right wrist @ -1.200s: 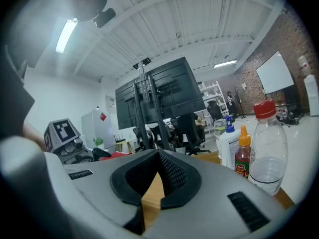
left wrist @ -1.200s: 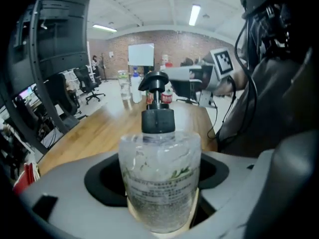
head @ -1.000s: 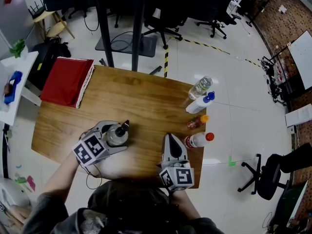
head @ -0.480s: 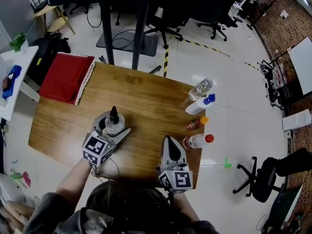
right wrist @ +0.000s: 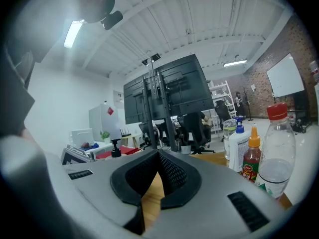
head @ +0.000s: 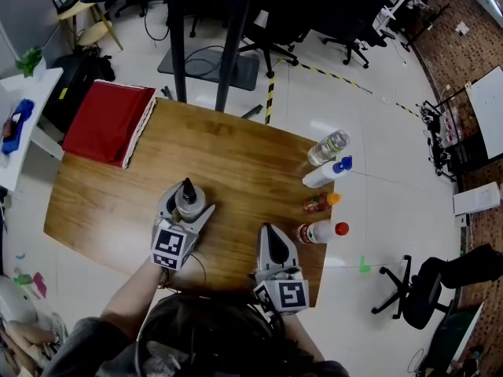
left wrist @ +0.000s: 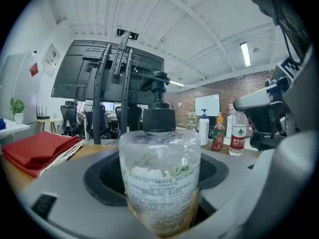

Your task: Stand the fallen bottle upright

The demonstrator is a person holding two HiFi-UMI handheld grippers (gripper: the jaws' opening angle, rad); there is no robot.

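Two grippers: left gripper [head: 186, 204] wide on upright bottle [left wrist: 160, 180], right gripper [right wrist: 158, 157] closed.

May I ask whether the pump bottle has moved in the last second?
Yes. The pump bottle, in the left tongs, has tipped upright; its cap no longer leans toward the table's right edge.

Head view overlooks table [head: 236, 155]; gripper views apparently level.

1. The right gripper [right wrist: 158, 154] has its jaws pressed together, with nothing between them.
2. A red-capped bottle [right wrist: 276, 156] stands close on the right.
3. Beside it stand an orange-capped sauce bottle [right wrist: 251, 159] and a white pump bottle [right wrist: 238, 146].
4. All stand on the wooden table [right wrist: 213, 158].
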